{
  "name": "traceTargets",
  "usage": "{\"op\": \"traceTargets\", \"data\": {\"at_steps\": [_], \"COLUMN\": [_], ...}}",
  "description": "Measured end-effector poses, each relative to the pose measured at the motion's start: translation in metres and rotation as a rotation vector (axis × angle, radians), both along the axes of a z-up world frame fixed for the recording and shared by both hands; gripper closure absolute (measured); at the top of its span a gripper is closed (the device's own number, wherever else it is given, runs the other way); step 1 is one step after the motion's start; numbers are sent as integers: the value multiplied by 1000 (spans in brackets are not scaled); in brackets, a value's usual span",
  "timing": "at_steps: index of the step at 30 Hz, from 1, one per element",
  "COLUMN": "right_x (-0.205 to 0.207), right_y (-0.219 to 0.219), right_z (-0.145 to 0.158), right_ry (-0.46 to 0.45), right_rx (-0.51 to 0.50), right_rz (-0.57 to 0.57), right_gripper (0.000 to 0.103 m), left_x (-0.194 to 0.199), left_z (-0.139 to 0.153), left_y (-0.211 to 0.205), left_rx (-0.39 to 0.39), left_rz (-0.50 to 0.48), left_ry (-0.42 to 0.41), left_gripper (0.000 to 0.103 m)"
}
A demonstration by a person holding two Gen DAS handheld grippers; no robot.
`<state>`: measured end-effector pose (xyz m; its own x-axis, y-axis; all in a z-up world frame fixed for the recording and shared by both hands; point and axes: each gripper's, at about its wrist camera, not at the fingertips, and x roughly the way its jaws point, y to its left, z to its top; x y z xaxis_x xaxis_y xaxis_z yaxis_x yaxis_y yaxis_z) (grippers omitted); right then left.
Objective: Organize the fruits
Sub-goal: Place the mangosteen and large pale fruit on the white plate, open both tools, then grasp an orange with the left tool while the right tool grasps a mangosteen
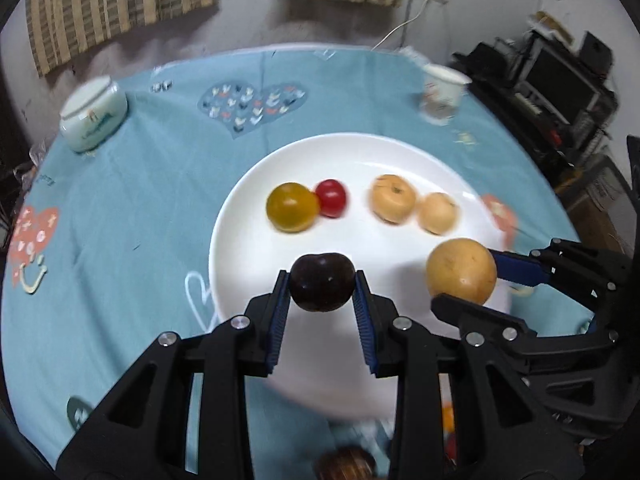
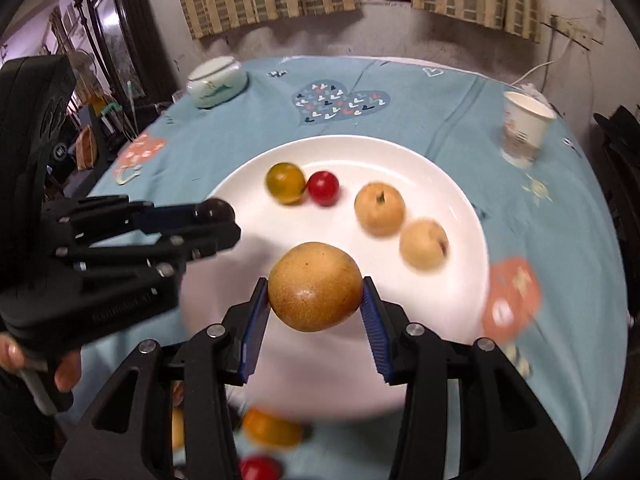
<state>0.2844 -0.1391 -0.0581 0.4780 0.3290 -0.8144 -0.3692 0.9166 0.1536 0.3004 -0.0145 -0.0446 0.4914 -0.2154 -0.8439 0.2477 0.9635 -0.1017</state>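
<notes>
Plum (image 1: 322, 287) and pear (image 2: 315, 292) carried over the plate (image 1: 340, 152).
My left gripper (image 1: 322, 290) clamps the plum, my right gripper (image 2: 316, 294) the pear; next I should lower each beside matching fruit and release.

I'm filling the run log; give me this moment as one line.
left gripper: shut on dark plum | right gripper: shut on tan pear | both over white plate | plate: four fruits

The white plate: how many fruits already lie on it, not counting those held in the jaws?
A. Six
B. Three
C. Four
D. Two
C. On the white plate lie a yellow tomato, a red tomato and two pale round fruits.
</notes>
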Motion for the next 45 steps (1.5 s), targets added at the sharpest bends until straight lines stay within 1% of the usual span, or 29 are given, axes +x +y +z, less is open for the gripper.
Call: {"op": "traceTargets", "data": {"at_steps": [3,7,8,9,10,11,12,13,15,17,18,20,22,24,26,27,28,29,30,32,34,35,37,40,45], "right_x": [24,37,39,40,40,40,36,30,22,12,1,-24,-47,-80,-111,-129,-145,-159,-177,-204,-228,-236,-243,-247,-257], "right_y": [7,10,11,12,14,16,17,16,13,8,4,-6,-11,-15,-16,-17,-19,-20,-23,-27,-31,-33,-36,-39,-42], "right_z": [-18,-27,-28,-29,-29,-28,-23,-18,-5,11,23,46,61,74,81,82,81,79,73,62,47,41,31,27,29], "right_ry": [40,30,22,14,4,-15,-53,-82,-115,-129,-145,-170,-180,-195,-206,-209,-207,-202,-193,-185,-178,-160,-124,-103,-110], "right_rx": [6,-4,-8,-23,-42,-62,-79,-85,-79,-63,-43,-14,3,9,1,1,1,3,5,12,37,44,51,45,58], "right_rz": [31,45,44,42,40,38,37,36,38,30,27,19,23,37,40,39,30,19,-1,-43,-81,-98,-110,-132,-151], "right_gripper": [57,57,56,55,53,48,38,35,35,35,35,35,35,33,32,31,31,27,19,5,5,5,5,5,5], "left_x": [22,35,37,40,41,41,39,35,25,4,-5,-36,-65,-96,-127,-149,-164,-182,-203,-234,-260,-272,-286,-293,-298], "left_z": [-19,-24,-24,-22,-19,-13,-6,1,13,32,38,55,64,69,70,67,65,62,56,42,24,13,0,-8,-6], "left_y": [5,6,6,7,9,12,14,17,21,27,29,34,39,43,44,44,45,45,45,42,37,33,25,20,27], "left_rx": [-9,-17,-16,-17,-23,-32,-46,-60,-71,-84,-85,-86,-96,-107,-103,-99,-99,-98,-91,-68,-55,-47,-22,12,-20], "left_rz": [21,12,12,15,27,37,39,37,43,42,42,38,37,36,44,52,59,71,86,106,101,88,58,50,69], "left_ry": [44,47,46,48,36,17,2,-8,-27,-63,-74,-109,-129,-147,-164,-179,-188,-201,-223,-228,-206,-183,-152,-147,-151], "left_gripper": [71,69,59,47,27,25,25,25,25,25,23,23,23,23,23,22,17,12,11,11,11,11,11,11,11]}}
